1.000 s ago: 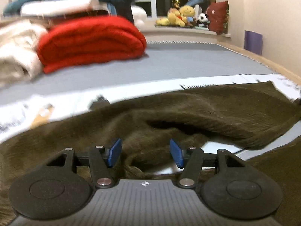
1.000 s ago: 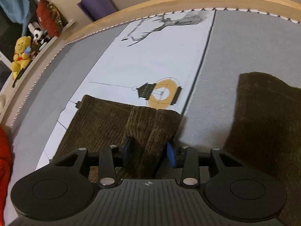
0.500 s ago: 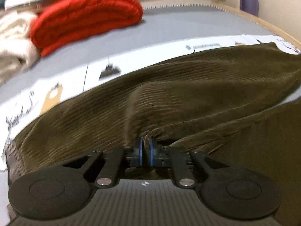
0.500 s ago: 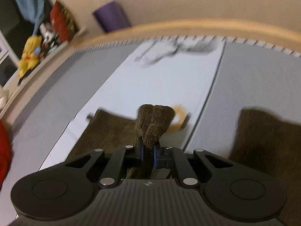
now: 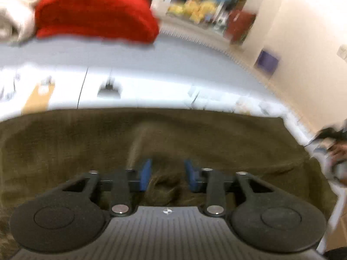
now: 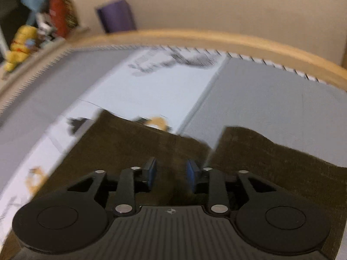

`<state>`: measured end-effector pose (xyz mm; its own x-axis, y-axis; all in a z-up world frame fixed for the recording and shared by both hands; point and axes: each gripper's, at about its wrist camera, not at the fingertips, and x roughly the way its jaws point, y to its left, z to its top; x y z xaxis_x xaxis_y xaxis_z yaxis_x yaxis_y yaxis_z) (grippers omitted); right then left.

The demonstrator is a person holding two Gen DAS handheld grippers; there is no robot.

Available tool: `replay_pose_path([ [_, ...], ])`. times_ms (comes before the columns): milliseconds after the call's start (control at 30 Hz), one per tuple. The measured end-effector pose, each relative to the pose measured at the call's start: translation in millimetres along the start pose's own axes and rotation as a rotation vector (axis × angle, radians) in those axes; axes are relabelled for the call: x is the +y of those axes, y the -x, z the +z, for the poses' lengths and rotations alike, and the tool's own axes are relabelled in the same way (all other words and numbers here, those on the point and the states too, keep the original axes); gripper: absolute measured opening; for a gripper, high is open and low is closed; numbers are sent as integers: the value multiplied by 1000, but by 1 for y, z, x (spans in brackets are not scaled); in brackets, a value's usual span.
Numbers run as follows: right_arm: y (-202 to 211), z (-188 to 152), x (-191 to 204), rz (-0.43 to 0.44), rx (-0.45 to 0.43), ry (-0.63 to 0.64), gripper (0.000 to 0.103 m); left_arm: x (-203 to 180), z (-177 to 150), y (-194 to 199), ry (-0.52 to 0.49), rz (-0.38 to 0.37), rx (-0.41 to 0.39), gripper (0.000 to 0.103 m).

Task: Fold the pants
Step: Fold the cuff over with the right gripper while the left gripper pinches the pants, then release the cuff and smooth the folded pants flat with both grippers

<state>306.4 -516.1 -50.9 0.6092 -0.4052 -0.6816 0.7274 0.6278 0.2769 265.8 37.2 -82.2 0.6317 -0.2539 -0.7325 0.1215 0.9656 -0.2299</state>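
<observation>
Across the grey bed (image 5: 184, 65) my left hand-held gripper (image 5: 167, 174) and right hand-held gripper (image 6: 171, 173) are opening, narrow, releasing the pants (image 5: 216, 138); next I regrip for another fold.

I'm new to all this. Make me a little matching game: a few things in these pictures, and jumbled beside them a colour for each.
Things:
1. pants
2. folded knit
3. plush toy
4. gripper pads

Colours:
a. yellow
b. blue
c. olive brown
d. red

Pairs: 1-c, 2-d, 3-a, 4-b
</observation>
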Motion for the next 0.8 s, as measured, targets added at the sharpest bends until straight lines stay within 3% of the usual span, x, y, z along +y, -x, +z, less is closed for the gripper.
replay_pose_path([
  [33, 14, -4, 5, 42, -14, 9, 34, 0, -6, -20, -13, 66, 96, 23],
  [167, 72, -22, 15, 228, -3, 11, 34, -10, 0, 11, -4, 83, 44, 26],
  [200, 88, -28, 18, 284, -3, 20, 36, -12, 1, 27, 0, 90, 11, 31],
  [233, 108, -36, 21, 346, -7, 42, 38, -15, 0, 43, 6, 86, -11, 45],
  [267, 129, -45, 25, 409, -12, 78, 40, -16, -2, 56, 7, 81, -29, 48],
  [400, 197, -93, 34, 576, -9, 221, 40, -34, -21, 105, -57, 122, -85, 48],
  [500, 231, -135, 38, 624, 48, 318, 41, -42, -40, 133, -57, 117, -96, 50],
  [600, 255, -184, 42, 633, 118, 446, 41, -48, -67, 156, -40, 115, -94, 64],
  [700, 264, -231, 41, 609, 201, 555, 41, -49, -97, 166, -36, 145, -86, 65],
  [800, 278, -246, 47, 631, 239, 573, 43, -46, -129, 160, -43, 185, -45, 65],
])
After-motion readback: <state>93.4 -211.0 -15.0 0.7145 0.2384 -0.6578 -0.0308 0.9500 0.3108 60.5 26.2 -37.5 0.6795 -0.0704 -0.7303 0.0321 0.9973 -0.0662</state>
